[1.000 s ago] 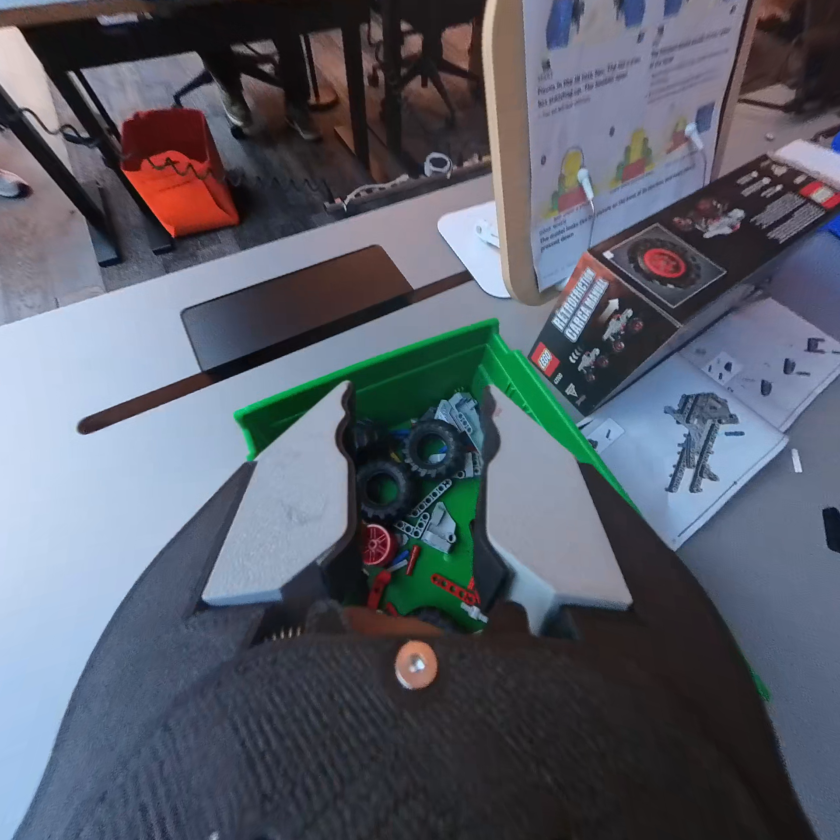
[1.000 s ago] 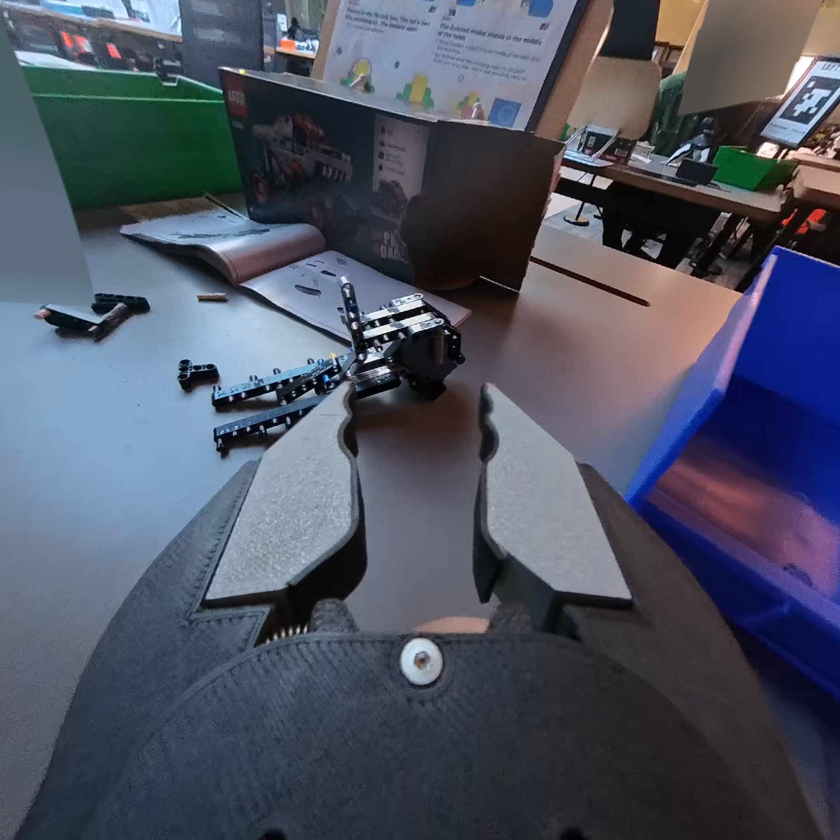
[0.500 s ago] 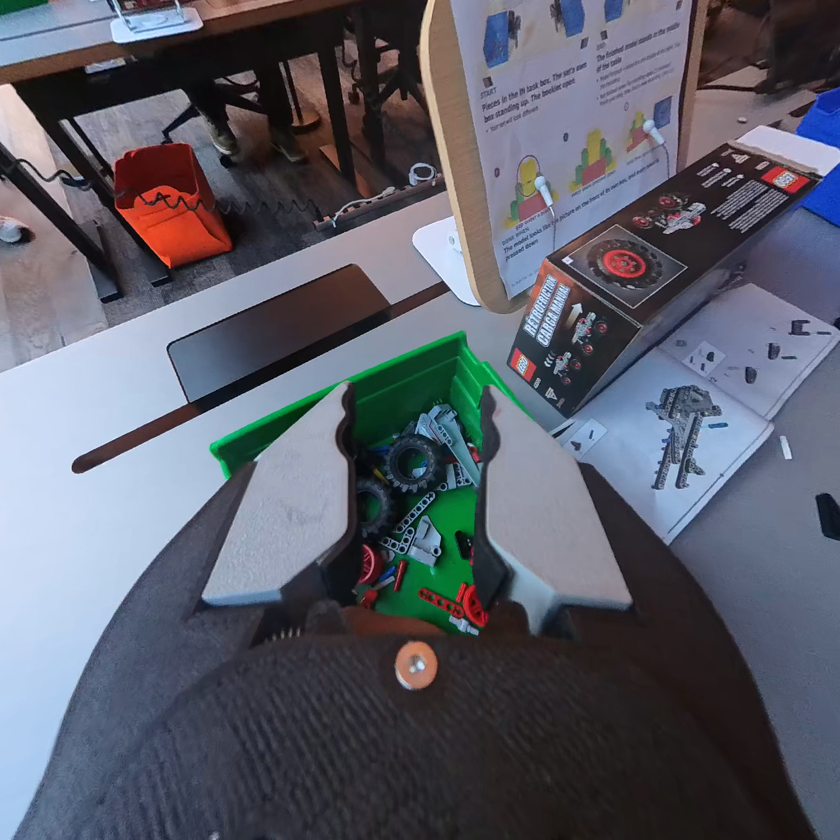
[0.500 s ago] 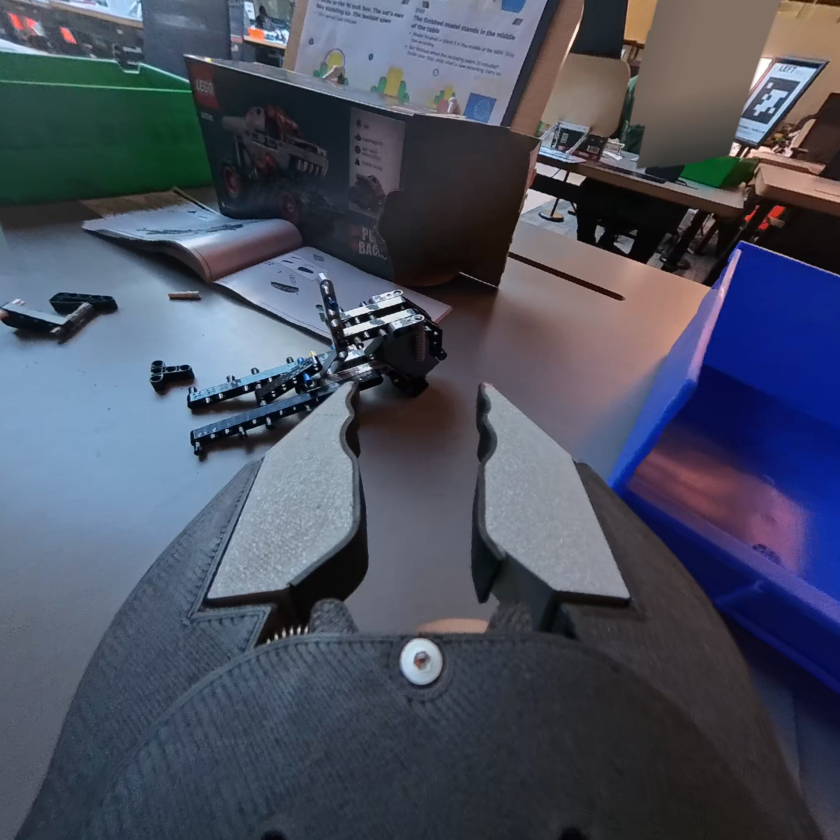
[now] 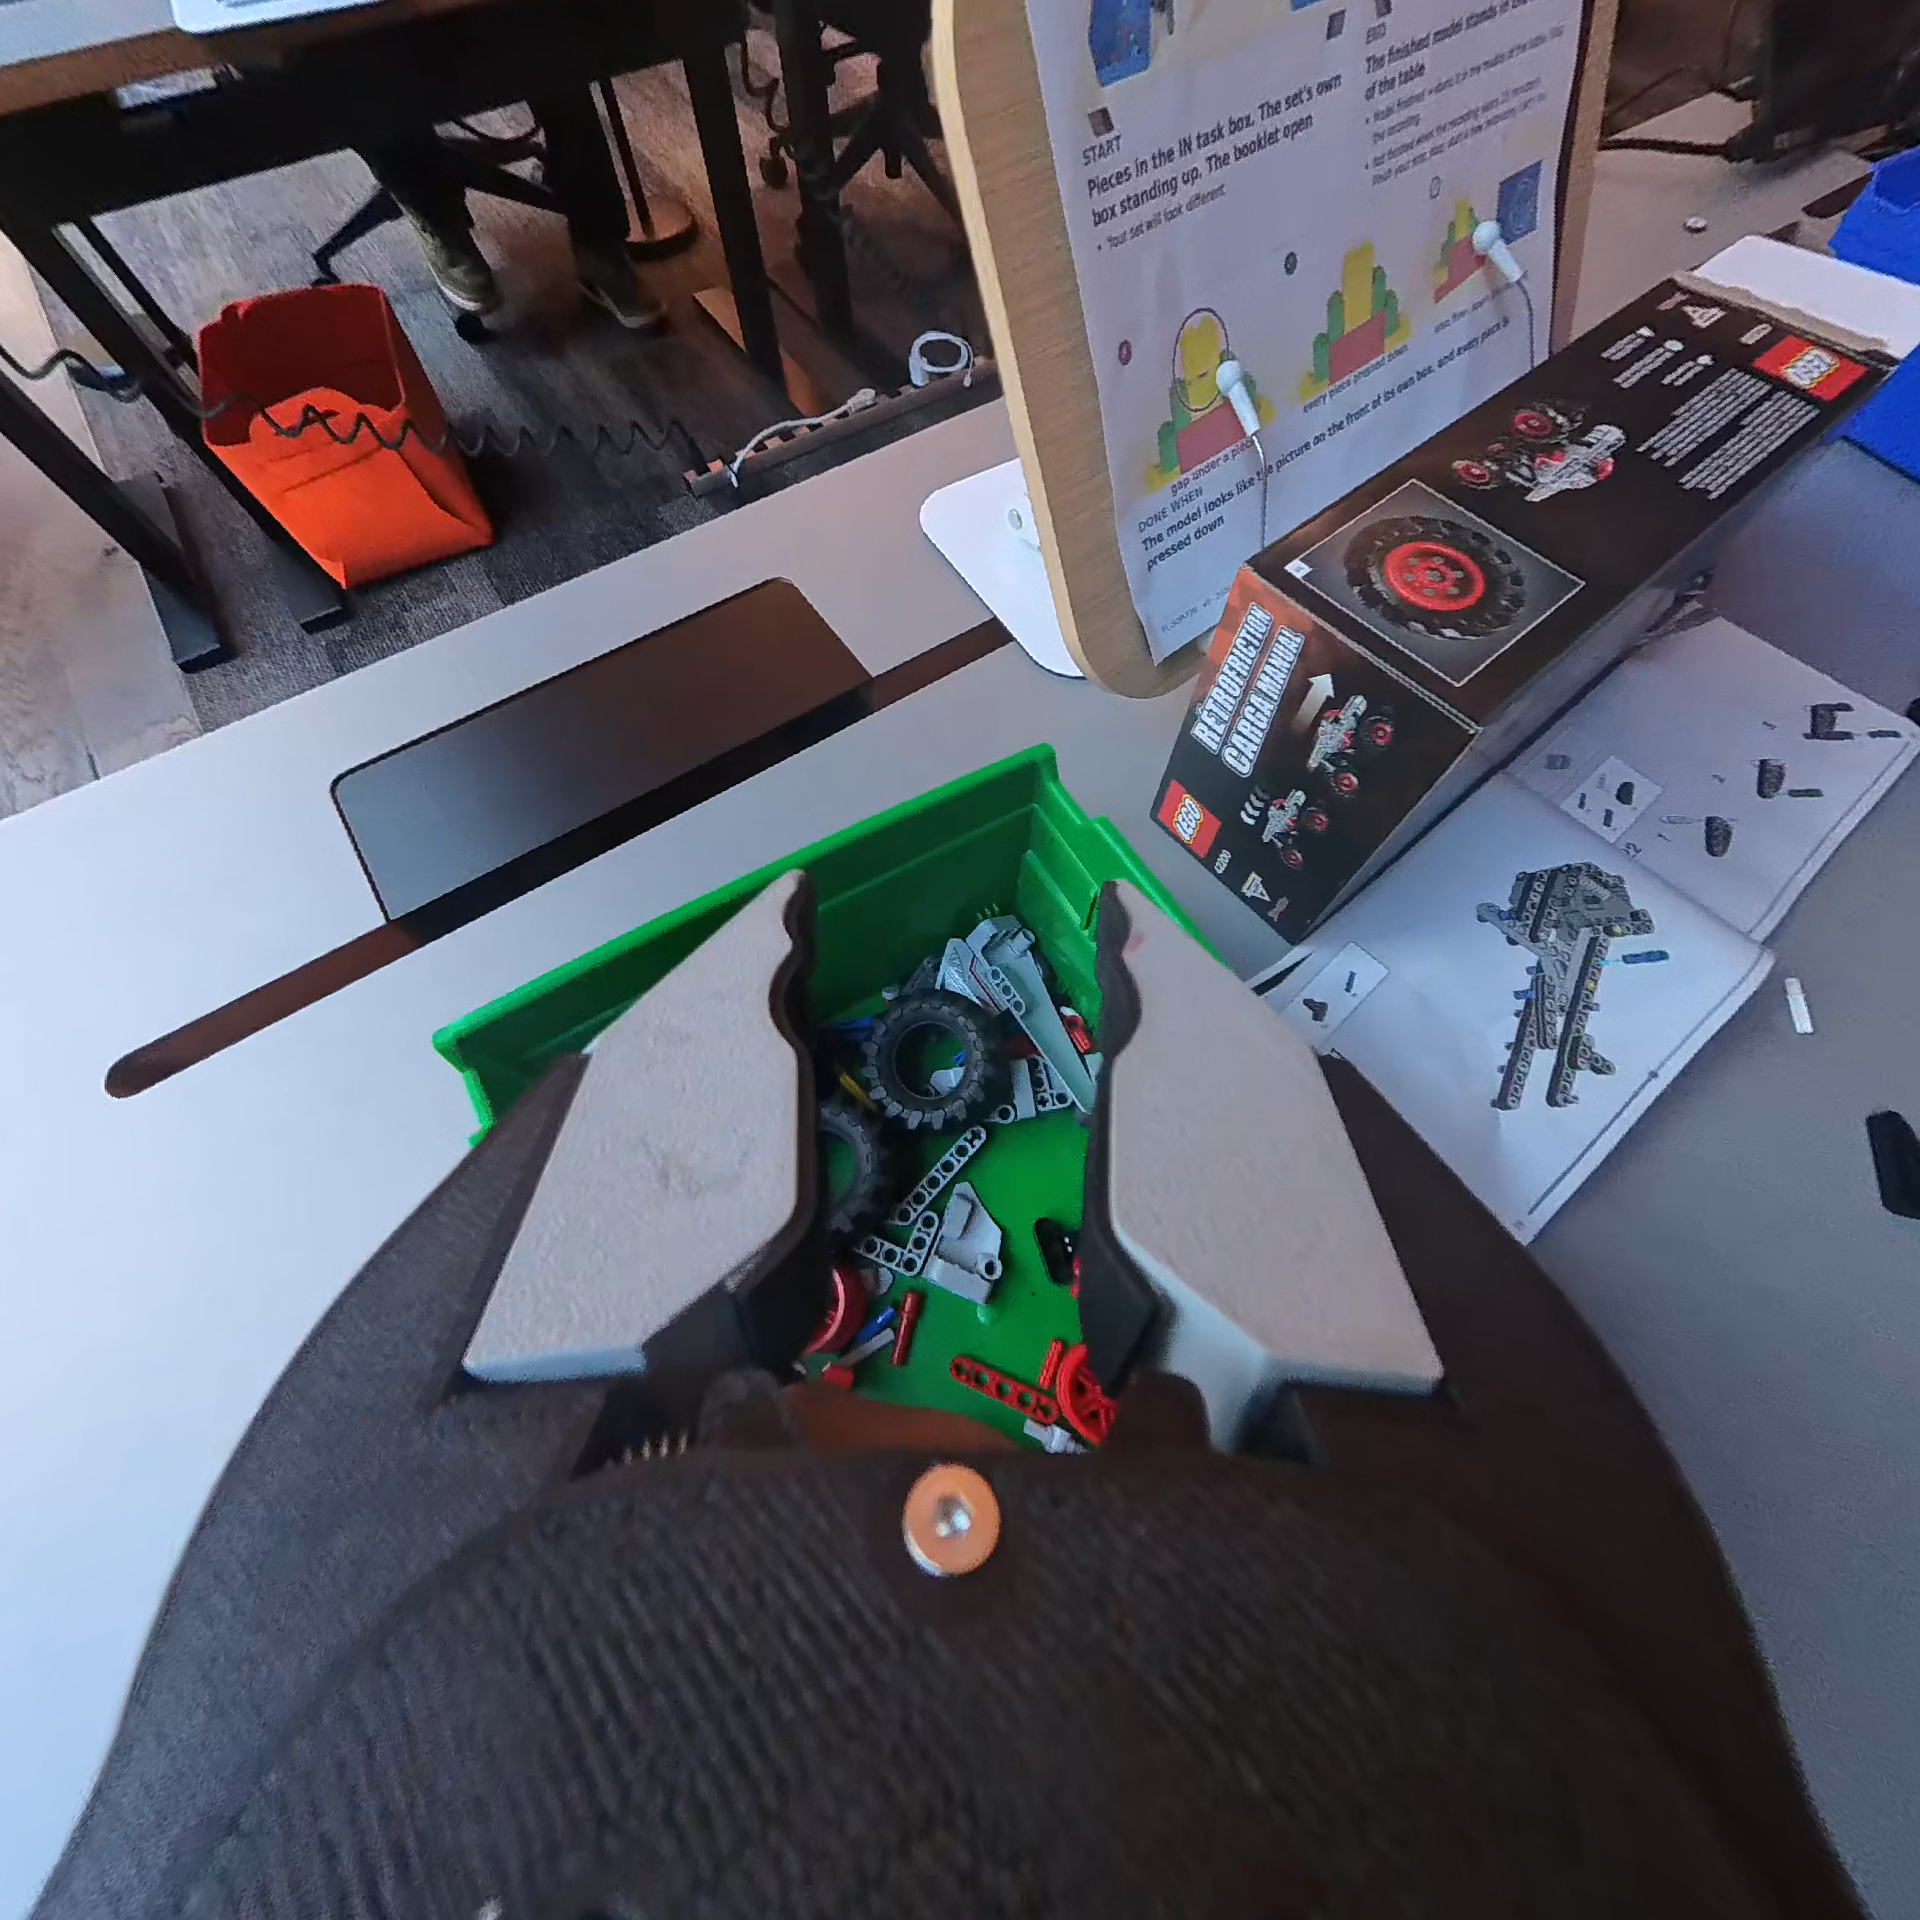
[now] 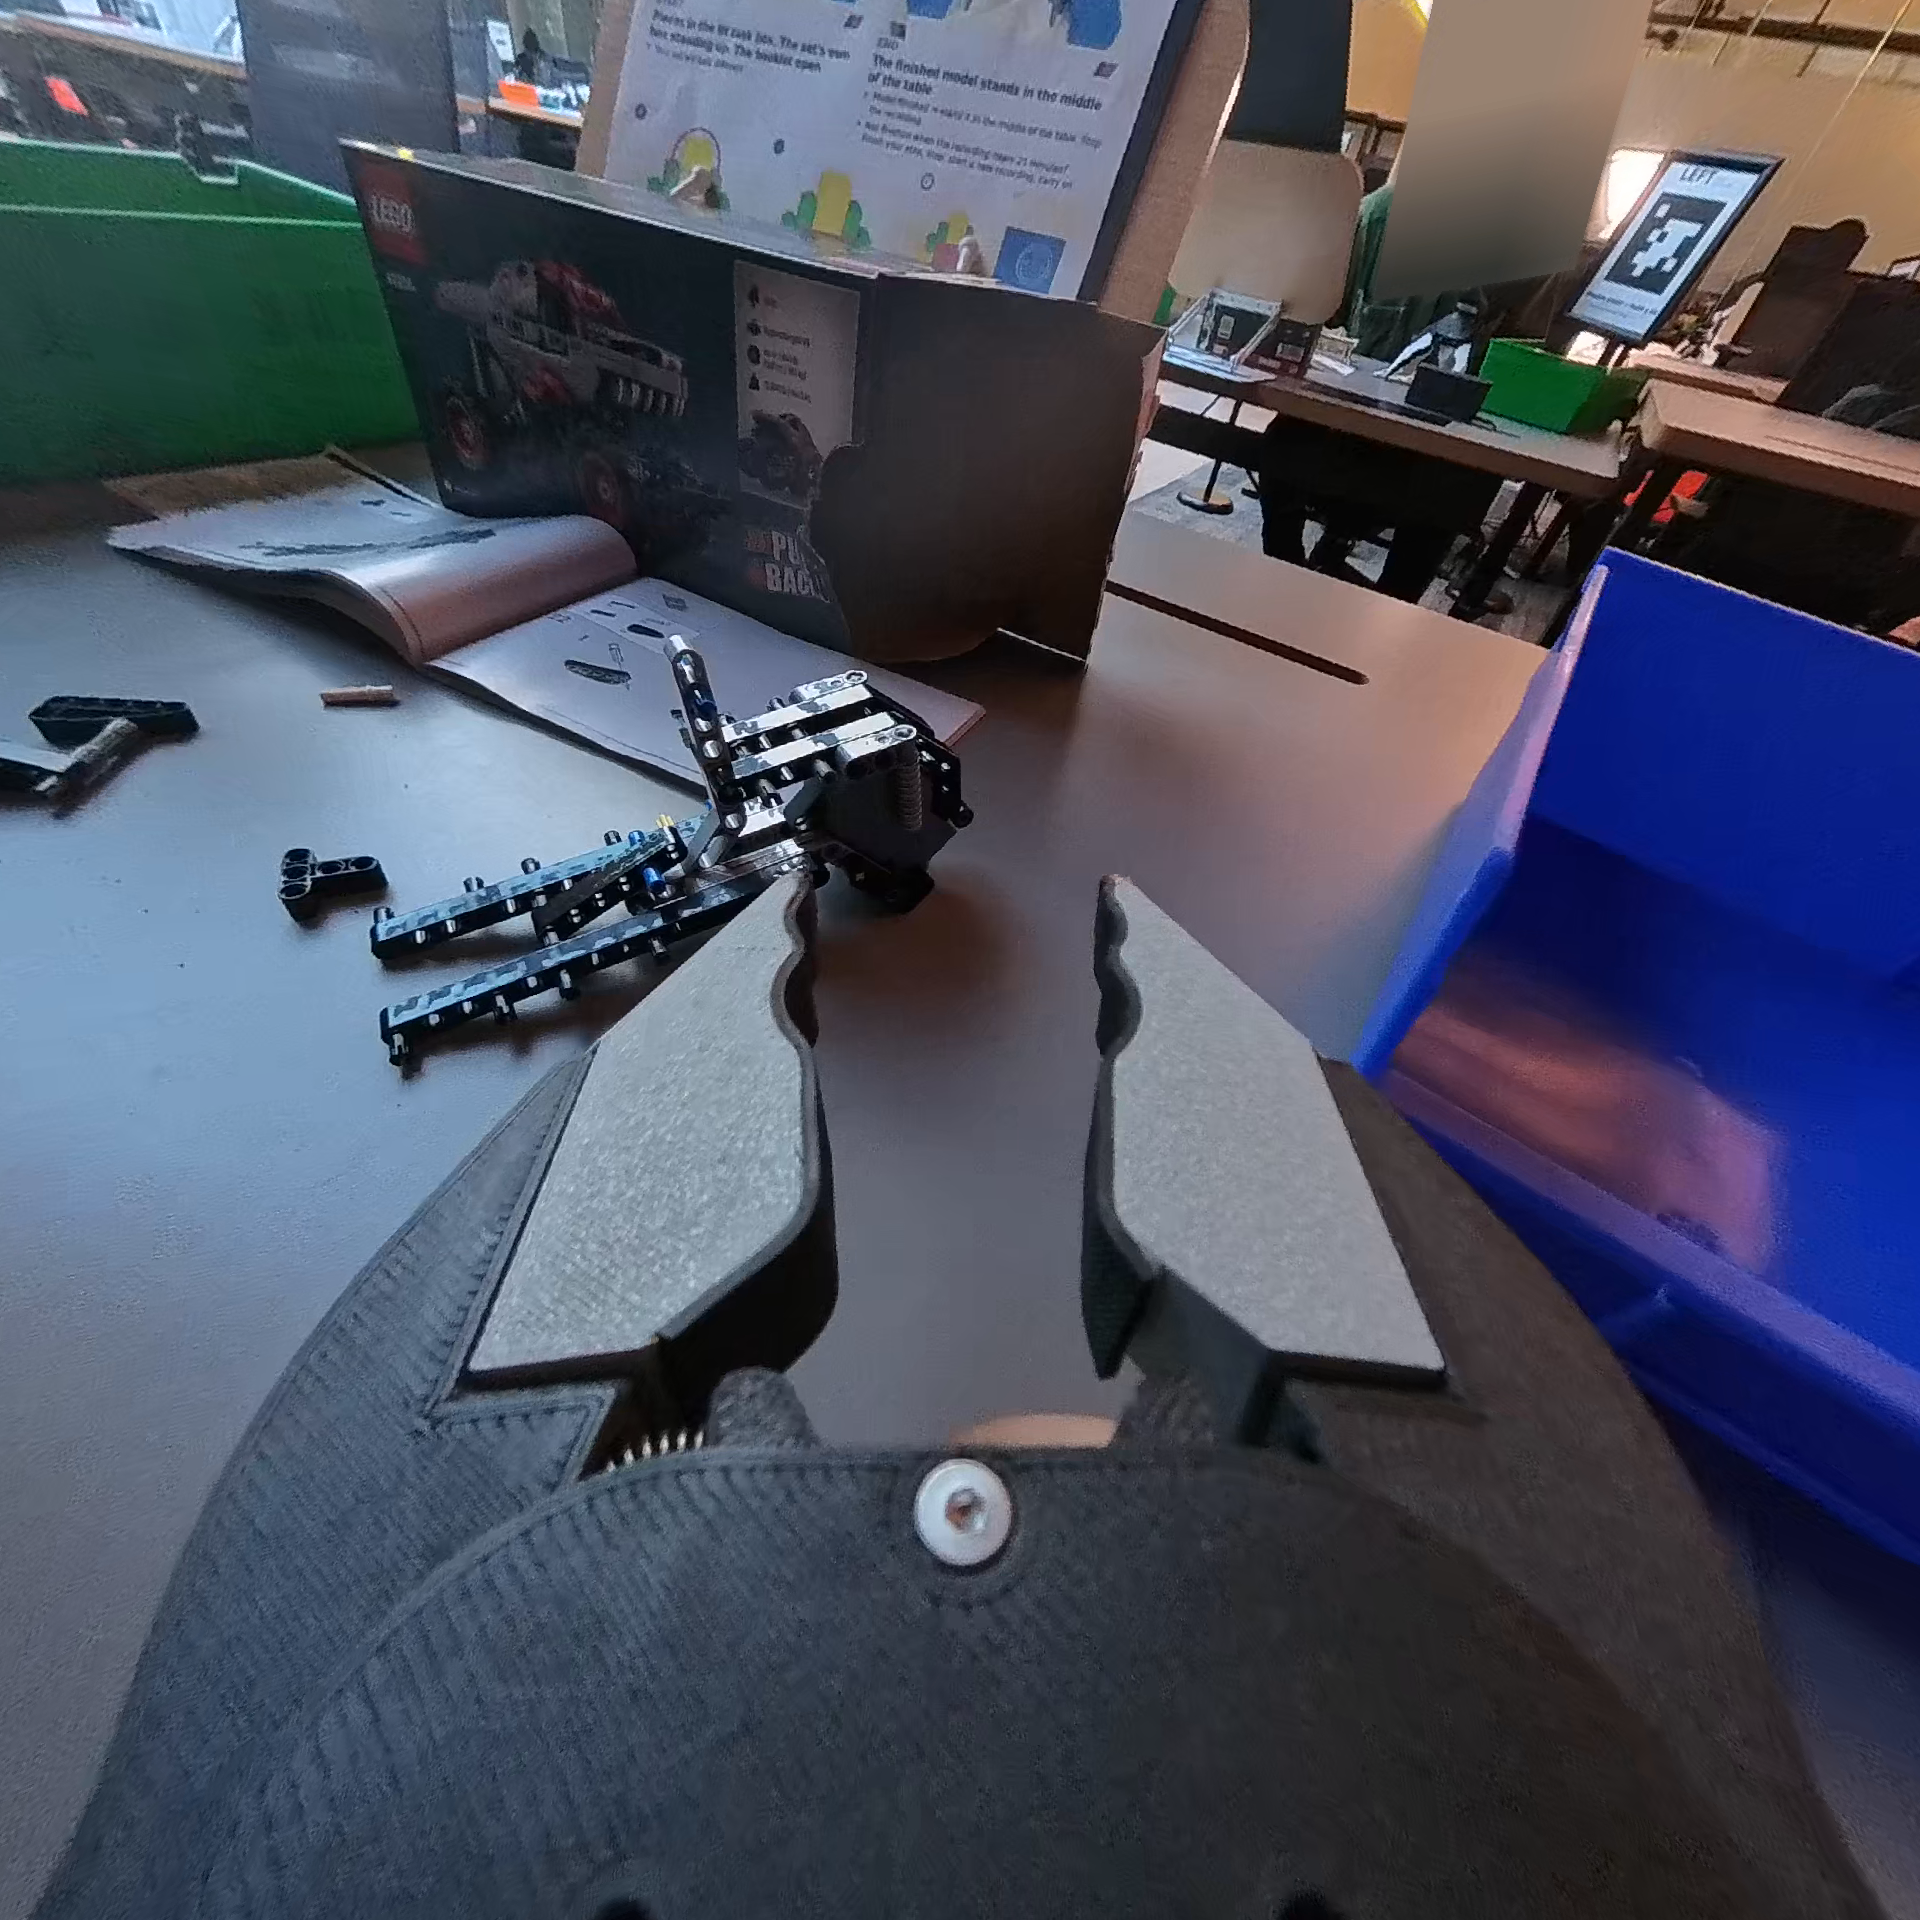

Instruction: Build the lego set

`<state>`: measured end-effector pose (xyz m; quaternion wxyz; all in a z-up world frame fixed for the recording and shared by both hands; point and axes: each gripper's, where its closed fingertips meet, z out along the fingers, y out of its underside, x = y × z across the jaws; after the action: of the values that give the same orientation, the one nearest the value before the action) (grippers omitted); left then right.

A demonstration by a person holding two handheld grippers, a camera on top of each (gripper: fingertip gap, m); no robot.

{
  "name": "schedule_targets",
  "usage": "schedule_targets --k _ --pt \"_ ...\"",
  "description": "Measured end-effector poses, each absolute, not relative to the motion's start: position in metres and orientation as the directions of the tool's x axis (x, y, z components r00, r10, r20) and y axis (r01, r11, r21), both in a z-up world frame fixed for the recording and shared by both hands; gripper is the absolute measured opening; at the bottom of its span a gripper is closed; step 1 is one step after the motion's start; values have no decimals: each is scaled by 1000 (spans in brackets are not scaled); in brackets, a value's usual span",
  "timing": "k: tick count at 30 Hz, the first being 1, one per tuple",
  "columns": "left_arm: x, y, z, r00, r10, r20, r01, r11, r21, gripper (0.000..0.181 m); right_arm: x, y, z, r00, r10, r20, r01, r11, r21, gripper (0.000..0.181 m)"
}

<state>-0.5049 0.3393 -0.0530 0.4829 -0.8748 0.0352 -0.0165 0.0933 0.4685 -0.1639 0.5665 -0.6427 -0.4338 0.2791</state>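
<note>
My left gripper [image 5: 948, 914] is open and empty, hovering above a green bin [image 5: 727, 935] of loose parts: black tyres [image 5: 928, 1058], grey beams [image 5: 930, 1184] and red pieces [image 5: 997, 1387]. My right gripper [image 6: 954, 902] is open and empty, low over the dark table, just in front of the part-built black and grey model [image 6: 727, 831]. Loose black pieces [image 6: 327, 873] lie to the model's left. The open instruction booklet [image 6: 520, 613] lies behind the model; it also shows in the left wrist view [image 5: 1538, 997].
The set's box [image 6: 748, 436] stands behind the booklet, with an instruction board [image 5: 1299, 260] behind it. A blue bin [image 6: 1704, 987] sits close on the right of my right gripper. More black pieces [image 6: 94, 738] lie far left. An orange bag [image 5: 332, 436] is on the floor beyond the table. Left tips to right tips: about 65 centimetres.
My left gripper has pulled back and up from the green bin, so more of the bin shows. My right gripper has drifted slightly; the model stays in place.
</note>
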Motion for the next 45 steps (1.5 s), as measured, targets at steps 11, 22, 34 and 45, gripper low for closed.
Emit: schedule_targets --k 11,22,34,45 --pt "-499 341 -56 997 -76 -11 -50 -540 -840 50 91 465 -164 449 880 156 254 42 -966 49" --pt "-502 340 -44 998 -59 -8 -36 -499 -866 48 92 467 -165 452 881 137 249 23 -968 49" --pt "-502 344 -42 999 -51 -17 -39 -484 -874 47 91 466 -166 451 879 156 261 37 -965 49" --pt "-526 341 -32 998 13 65 65 -419 -906 47 90 464 -165 439 885 154 252 43 -967 49"
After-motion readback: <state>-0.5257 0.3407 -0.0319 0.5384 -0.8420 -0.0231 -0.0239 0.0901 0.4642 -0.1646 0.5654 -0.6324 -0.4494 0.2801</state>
